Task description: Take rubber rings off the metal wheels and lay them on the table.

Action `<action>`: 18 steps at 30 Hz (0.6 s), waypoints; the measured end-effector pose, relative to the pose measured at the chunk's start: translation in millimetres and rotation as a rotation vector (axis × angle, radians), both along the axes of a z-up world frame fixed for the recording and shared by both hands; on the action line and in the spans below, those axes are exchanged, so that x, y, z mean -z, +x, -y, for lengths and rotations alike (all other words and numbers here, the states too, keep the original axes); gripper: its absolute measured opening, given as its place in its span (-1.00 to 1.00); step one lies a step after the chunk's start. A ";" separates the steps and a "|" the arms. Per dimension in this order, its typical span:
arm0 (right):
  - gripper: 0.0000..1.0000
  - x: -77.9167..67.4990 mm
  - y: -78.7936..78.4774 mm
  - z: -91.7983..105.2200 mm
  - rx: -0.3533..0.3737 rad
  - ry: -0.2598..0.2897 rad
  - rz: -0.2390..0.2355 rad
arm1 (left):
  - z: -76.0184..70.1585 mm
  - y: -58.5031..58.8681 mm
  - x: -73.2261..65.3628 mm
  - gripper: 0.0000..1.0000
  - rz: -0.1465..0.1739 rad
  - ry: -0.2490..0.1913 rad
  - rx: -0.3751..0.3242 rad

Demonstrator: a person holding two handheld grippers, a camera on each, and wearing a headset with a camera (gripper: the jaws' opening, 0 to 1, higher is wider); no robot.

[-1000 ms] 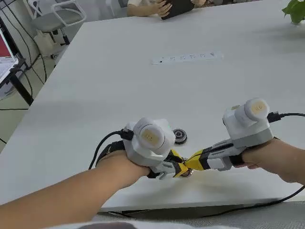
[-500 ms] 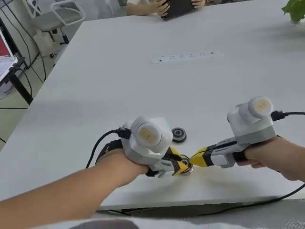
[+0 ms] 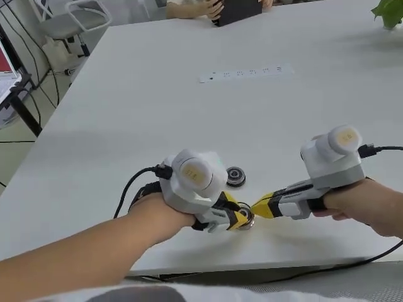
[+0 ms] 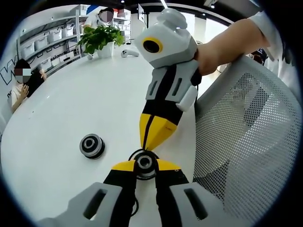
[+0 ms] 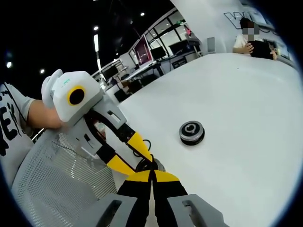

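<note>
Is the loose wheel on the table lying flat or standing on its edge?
Lying flat: the wheel rests on the white table with its round face and centre hole turned upward.

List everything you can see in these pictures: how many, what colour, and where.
table: one, white, under everything.
wheel on the table: one, black with a silver hub, lying just beyond the grippers.
held wheel: one, silver with a black ring, between the left gripper's jaws.
power strip: one, white, mid-table.
plant: one, green, far right corner.
tablet: one, black, far edge, in another person's hands.
office chair: one, pale grey, past the table's far left corner.
mesh chair back: one, white, by the near edge.
left gripper: one, white and black with yellow jaws, shut on the held wheel.
right gripper: one, same colours, jaws together, tips at the held wheel.
</note>
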State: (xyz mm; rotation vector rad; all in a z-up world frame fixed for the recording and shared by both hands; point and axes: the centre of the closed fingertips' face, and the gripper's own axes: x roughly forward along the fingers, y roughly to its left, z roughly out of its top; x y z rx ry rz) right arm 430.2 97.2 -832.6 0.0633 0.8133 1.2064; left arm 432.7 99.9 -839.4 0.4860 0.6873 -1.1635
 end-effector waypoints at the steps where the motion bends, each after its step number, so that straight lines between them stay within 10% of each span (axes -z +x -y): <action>1: -1.00 -0.2 0.3 -0.3 0.001 0.001 -0.001 | 0.0 0.0 -0.6 -0.80 0.003 0.001 0.004; 18: -1.00 -6.2 3.7 -1.3 0.012 0.026 -0.007 | -4.3 -0.7 -31.5 -0.58 -0.002 -0.078 -0.004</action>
